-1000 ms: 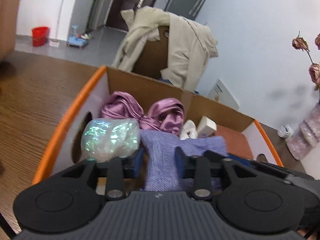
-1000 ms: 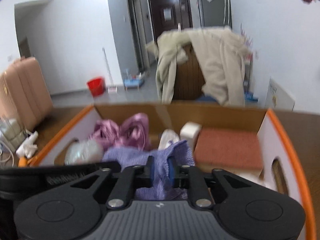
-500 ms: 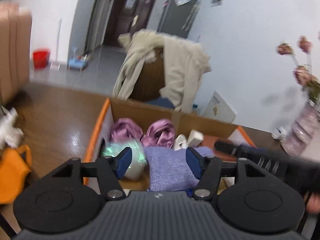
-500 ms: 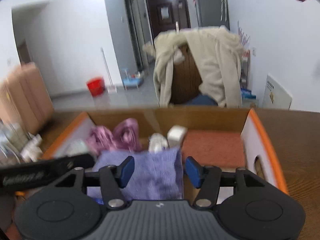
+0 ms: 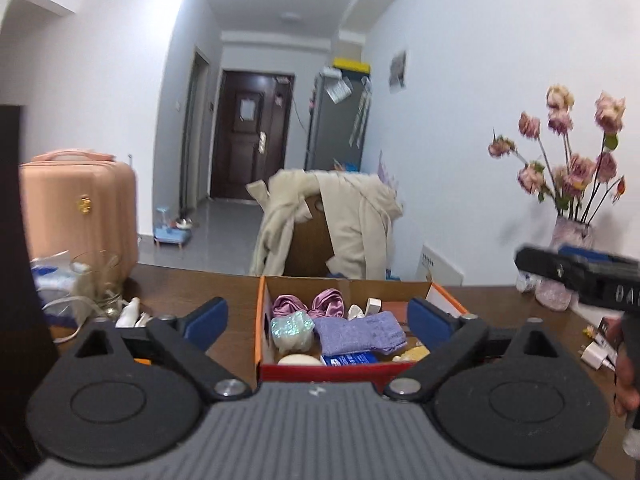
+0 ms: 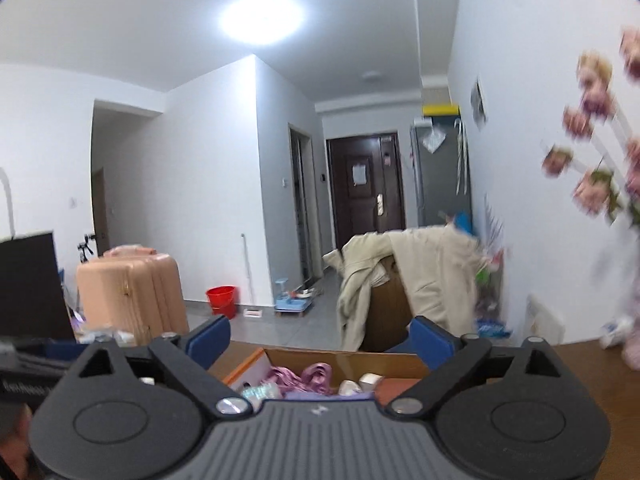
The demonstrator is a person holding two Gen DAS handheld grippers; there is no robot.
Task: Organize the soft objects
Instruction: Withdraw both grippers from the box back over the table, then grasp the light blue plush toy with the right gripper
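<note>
Both grippers, left gripper (image 5: 316, 318) and right gripper (image 6: 320, 340), have just spread wide, empty, above the orange-rimmed cardboard box (image 5: 259, 320) holding the folded lavender knit cloth (image 5: 358, 332).

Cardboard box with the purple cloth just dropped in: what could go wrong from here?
Risks as I read them:
1. The purple cloth lies loosely on top of other items in the cardboard box, so it may unfold or slide off.
2. The right hand-held gripper, jaws just opened and empty, is close to the vase of flowers, which could be knocked.
3. The left hand-held gripper, also just opened, is near the glass jar.
</note>
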